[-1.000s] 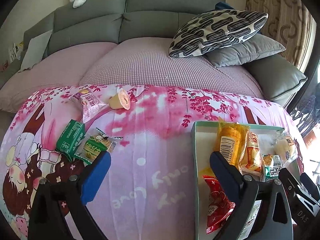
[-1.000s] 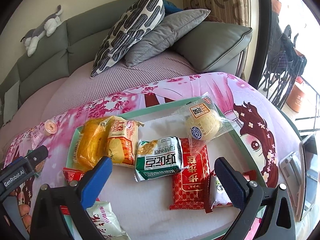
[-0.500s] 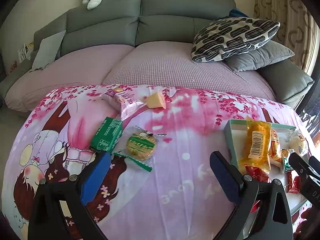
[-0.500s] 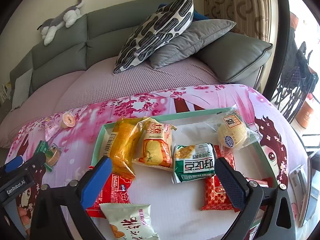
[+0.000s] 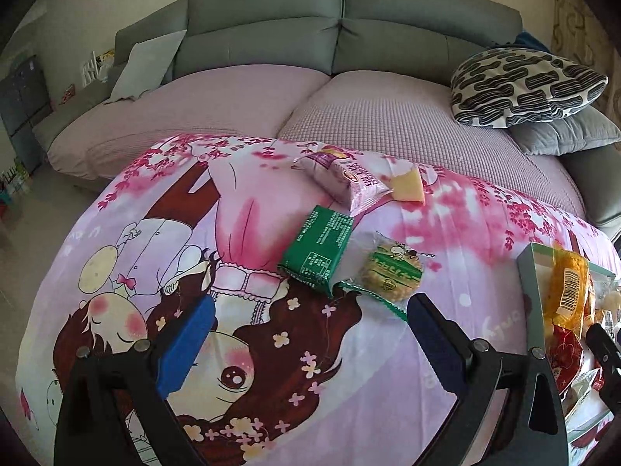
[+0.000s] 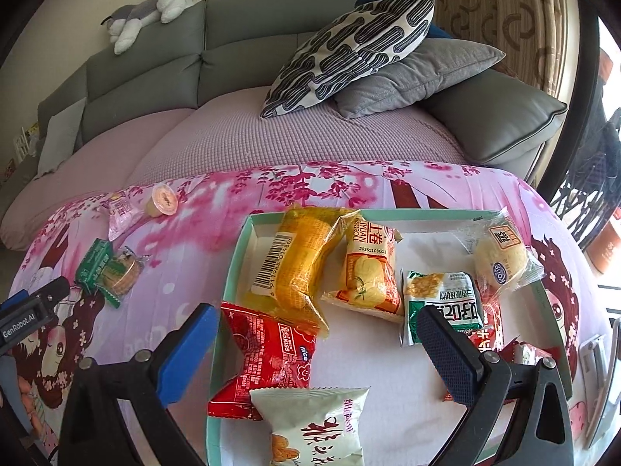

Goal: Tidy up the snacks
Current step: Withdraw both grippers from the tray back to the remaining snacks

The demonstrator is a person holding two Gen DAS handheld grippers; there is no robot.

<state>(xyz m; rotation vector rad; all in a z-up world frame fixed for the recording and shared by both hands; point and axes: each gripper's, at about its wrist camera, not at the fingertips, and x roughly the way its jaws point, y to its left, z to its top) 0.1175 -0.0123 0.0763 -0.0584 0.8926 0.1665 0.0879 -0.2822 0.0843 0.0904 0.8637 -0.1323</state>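
My left gripper point(image 5: 306, 334) hangs over the pink cartoon tablecloth point(image 5: 240, 240) with its blue fingers spread wide and nothing between them. Just beyond its tips lie four loose snacks: a green packet point(image 5: 317, 250) lying flat, a round cookie in clear wrap point(image 5: 392, 272) touching its right edge, a pink pouch point(image 5: 345, 180) farther back, and a small jelly cup point(image 5: 407, 187) tipped on its side just beside that pouch. At the right edge of this view I can see the corner of the mint-rimmed tray point(image 5: 528, 283). My right gripper point(image 6: 316, 343) is over that tray point(image 6: 236, 268), fingers point(image 6: 450, 353) equally wide apart, gripping nothing. Inside the tray sit a yellow cake pack point(image 6: 295, 268), an egg-roll pack point(image 6: 368, 272) leaning against it, a green-and-white packet point(image 6: 442, 303), a clear-wrapped bun point(image 6: 500, 258) near the far right corner, a red pouch point(image 6: 264, 361) propped on the tray's left wall, and a cream bag point(image 6: 318, 427) at the near edge overlapping the red one. More red packets peek out behind my right finger, too hidden to read. A grey sofa point(image 6: 248, 39) with a patterned cushion point(image 6: 349, 46) stands behind the table.
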